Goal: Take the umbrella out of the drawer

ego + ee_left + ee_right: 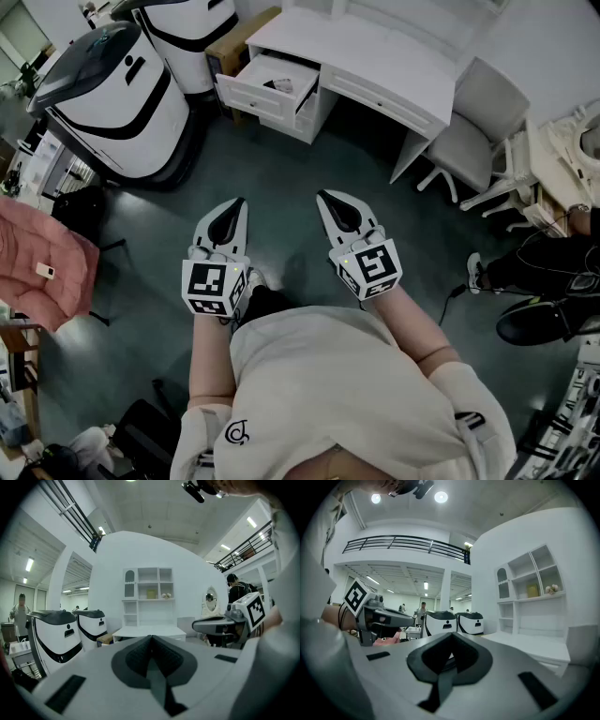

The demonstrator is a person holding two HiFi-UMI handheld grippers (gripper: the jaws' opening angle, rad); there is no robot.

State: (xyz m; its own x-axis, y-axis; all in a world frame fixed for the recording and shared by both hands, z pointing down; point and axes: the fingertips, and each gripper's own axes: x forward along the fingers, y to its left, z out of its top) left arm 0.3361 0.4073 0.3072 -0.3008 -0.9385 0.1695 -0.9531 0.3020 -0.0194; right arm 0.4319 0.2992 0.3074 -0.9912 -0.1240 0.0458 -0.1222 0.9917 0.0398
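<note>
The white desk (375,61) stands at the far side of the floor, and its left drawer (251,94) is pulled open. A small dark thing (282,85) lies inside the drawer; it is too small to tell whether it is the umbrella. My left gripper (240,202) and right gripper (324,196) hover side by side over the dark floor, well short of the desk. Both are shut with nothing between the jaws. In the left gripper view the shut left gripper (151,637) points at the desk (149,632). The right gripper (451,634) also shows closed pads.
Two large white-and-black machines (117,98) stand left of the desk, with a cardboard box (234,42) behind them. A grey chair (478,131) is at the desk's right end. A pink jacket (37,267) hangs at left. A seated person's legs (548,272) are at right.
</note>
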